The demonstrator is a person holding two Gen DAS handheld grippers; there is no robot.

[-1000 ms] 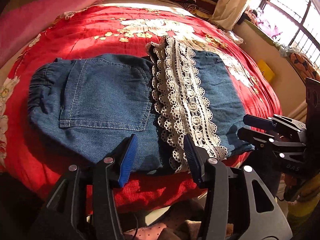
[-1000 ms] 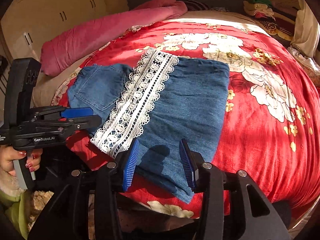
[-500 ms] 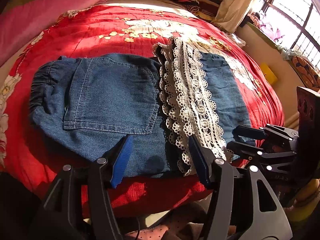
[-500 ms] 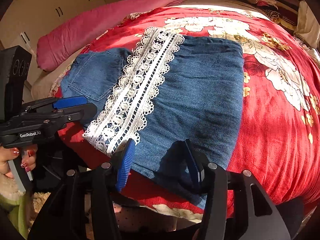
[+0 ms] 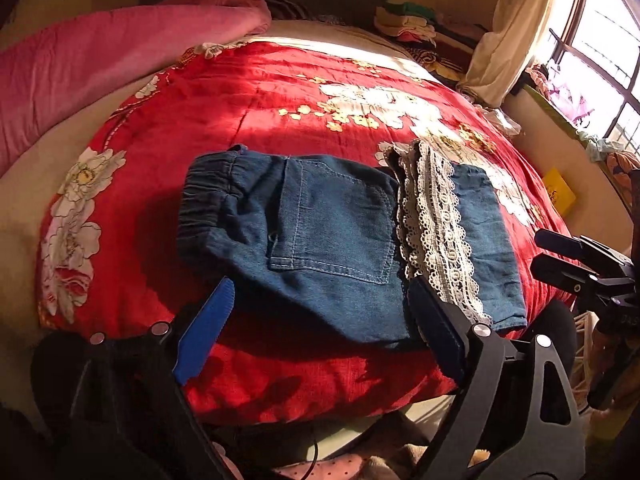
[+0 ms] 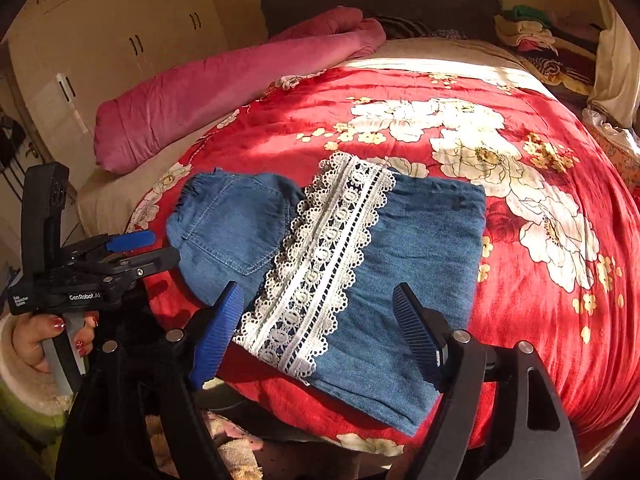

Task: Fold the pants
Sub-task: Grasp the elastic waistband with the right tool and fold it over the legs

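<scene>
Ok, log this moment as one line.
left gripper: open, empty | right gripper: open, empty | pants: folded, flat on bedspread

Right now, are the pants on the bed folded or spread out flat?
Folded. The pants lie as a compact block on the red blanket; the lace trim of the leg ends rests across the seat, beside the back pocket.

hard sunlight from the blown-out window (image 5: 600, 40) (right side), deep shadows, fisheye-bent dark edges
</scene>
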